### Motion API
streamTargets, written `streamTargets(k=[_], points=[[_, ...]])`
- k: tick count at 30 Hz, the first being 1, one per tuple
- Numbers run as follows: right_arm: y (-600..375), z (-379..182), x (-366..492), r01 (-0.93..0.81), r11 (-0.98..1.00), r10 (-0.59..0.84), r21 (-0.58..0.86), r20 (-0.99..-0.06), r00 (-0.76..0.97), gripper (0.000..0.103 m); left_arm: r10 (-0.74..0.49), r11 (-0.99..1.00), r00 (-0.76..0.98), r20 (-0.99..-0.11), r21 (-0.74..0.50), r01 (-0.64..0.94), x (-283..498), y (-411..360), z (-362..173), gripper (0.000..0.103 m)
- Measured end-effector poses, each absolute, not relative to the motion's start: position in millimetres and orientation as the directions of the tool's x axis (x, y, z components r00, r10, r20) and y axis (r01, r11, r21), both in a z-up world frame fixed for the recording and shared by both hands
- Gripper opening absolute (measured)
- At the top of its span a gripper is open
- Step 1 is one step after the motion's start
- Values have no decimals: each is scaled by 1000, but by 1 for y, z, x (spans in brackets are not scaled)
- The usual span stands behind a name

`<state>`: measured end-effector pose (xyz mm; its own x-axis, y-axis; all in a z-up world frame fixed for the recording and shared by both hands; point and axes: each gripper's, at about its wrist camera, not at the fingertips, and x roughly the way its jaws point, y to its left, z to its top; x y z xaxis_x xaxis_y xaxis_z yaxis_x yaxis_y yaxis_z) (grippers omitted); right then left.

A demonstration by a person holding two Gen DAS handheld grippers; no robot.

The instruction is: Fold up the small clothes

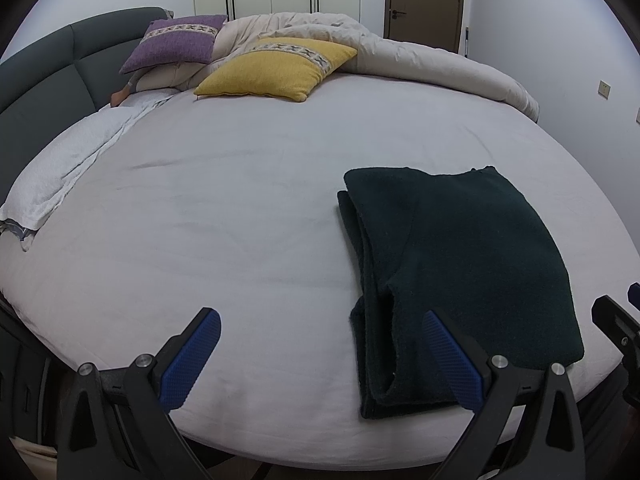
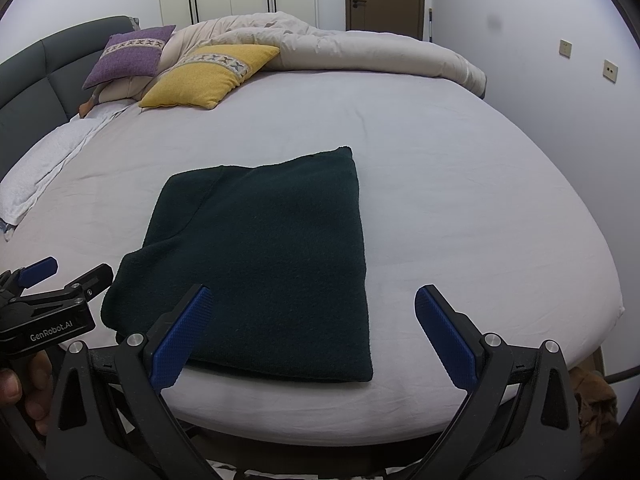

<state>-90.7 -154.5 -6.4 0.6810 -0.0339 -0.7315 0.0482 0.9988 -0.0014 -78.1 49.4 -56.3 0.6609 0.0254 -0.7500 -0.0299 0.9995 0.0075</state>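
A dark green garment [image 1: 468, 268] lies folded into a rectangle on the bed's pale sheet [image 1: 240, 220], near the front edge; it also shows in the right wrist view [image 2: 264, 264]. My left gripper [image 1: 320, 340] is open and empty, above the sheet at the garment's left edge, its right finger over the cloth. My right gripper [image 2: 312, 320] is open and empty, above the garment's near right corner. The left gripper [image 2: 44, 280] also shows at the left of the right wrist view.
A yellow pillow [image 1: 276, 68], a purple pillow [image 1: 176, 42] and a bunched beige duvet [image 1: 420, 56] lie at the far side. A white towel [image 1: 68, 172] lies at the left by the grey headboard [image 1: 36, 80]. A door [image 1: 424, 0] stands beyond.
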Motion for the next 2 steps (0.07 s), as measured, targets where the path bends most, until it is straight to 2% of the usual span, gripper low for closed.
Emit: streamTargets(k=[2], points=[[-153, -7, -91, 50, 999, -33, 2, -732, 680, 102, 24, 1000, 660, -751, 7, -29, -78, 50, -56, 103]])
